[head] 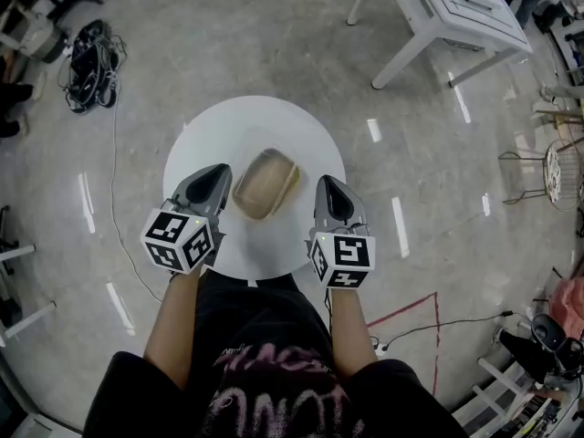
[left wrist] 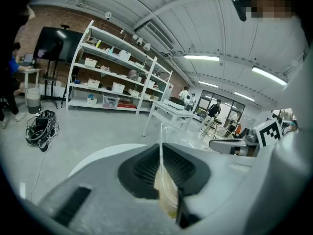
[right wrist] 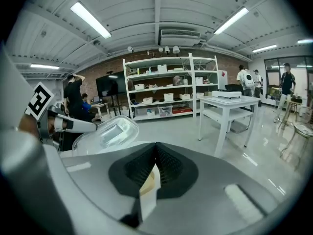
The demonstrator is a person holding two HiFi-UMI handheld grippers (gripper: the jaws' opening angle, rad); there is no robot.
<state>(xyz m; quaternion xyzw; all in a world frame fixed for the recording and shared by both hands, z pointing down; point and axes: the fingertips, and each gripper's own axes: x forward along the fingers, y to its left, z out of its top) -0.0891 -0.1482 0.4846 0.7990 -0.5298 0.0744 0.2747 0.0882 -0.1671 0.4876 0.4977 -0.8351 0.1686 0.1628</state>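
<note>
**A thin lidded box pinched at both ends over the round table**

Both pairs of jaws are closed down tight. The left gripper (left wrist: 161, 173) has nipped the tan rim and clear edge of the container (head: 265, 183) on one side. The right gripper (right wrist: 155, 168) has bitten the same rim on the opposite side, with only a sliver of it between the ribbed pads.

The box looks light and flimsy: a thin tan tray under a clear lid (right wrist: 108, 131) that is domed and glossy. I'd judge it likely to flex or pop open if squeezed on the walls. The stiffer rim, where both hold it, seems the sensible place.

It sits between the grippers above the middle of the round white table (head: 210, 135). I can't tell whether it touches the top.

Beyond is a polished grey floor (head: 274, 44) with a red tape line (head: 411, 308). A cable bundle (head: 91, 53) lies well off, a white table (head: 447, 16) stands farther away, and stocked shelves (right wrist: 166, 92) line a brick wall.
</note>
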